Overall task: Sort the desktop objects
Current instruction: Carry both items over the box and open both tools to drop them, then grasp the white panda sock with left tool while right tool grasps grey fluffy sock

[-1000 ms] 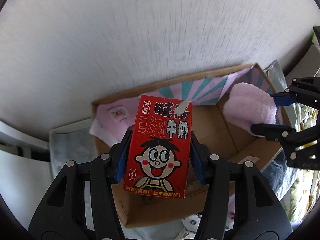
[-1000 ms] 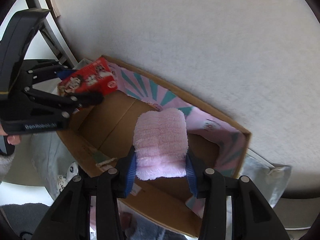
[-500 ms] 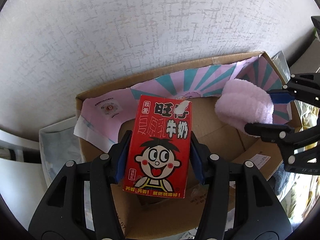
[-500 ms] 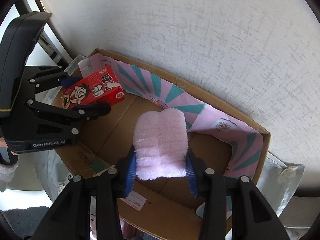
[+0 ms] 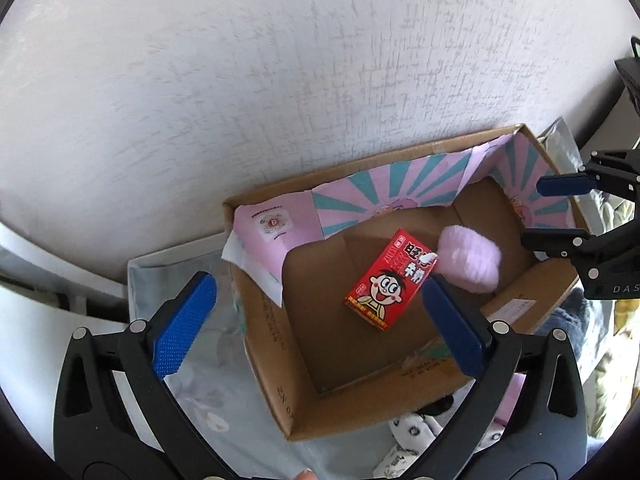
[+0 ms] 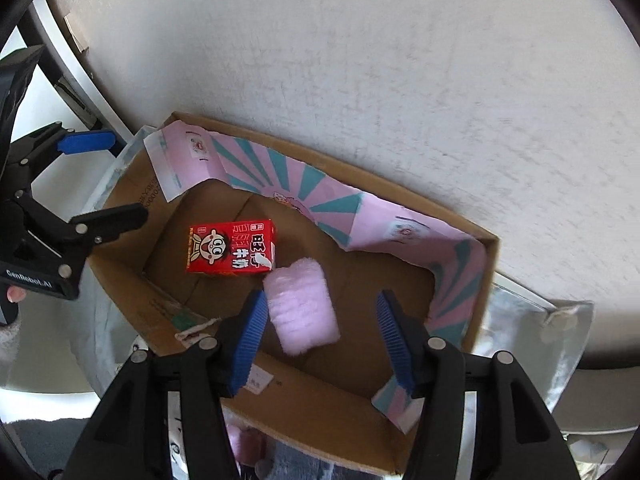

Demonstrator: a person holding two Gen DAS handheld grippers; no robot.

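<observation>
Red milk carton point(image 5: 391, 279) with a cartoon face lies flat on the brown floor of the cardboard box point(image 5: 304, 414), printed side up, no pad touching it. Pink fluffy cloth point(image 5: 471, 258) lies on the same floor, just beside the carton on its right in the left wrist view; the two look to touch at one corner. Left gripper point(image 5: 318, 324) is above the box, jaws spread wide, having just been opening, nothing between the blue pads point(image 5: 182, 328). Right gripper point(image 6: 320, 336) is above the cloth, jaws released and just been opening; the cloth shows between the pads in that view but lower down, not pressed. Pink-and-teal striped paper point(image 6: 280, 178) lines the far box walls. Box sits against a white textured wall point(image 5: 280, 80) on pale patterned fabric point(image 5: 200, 412).
</observation>
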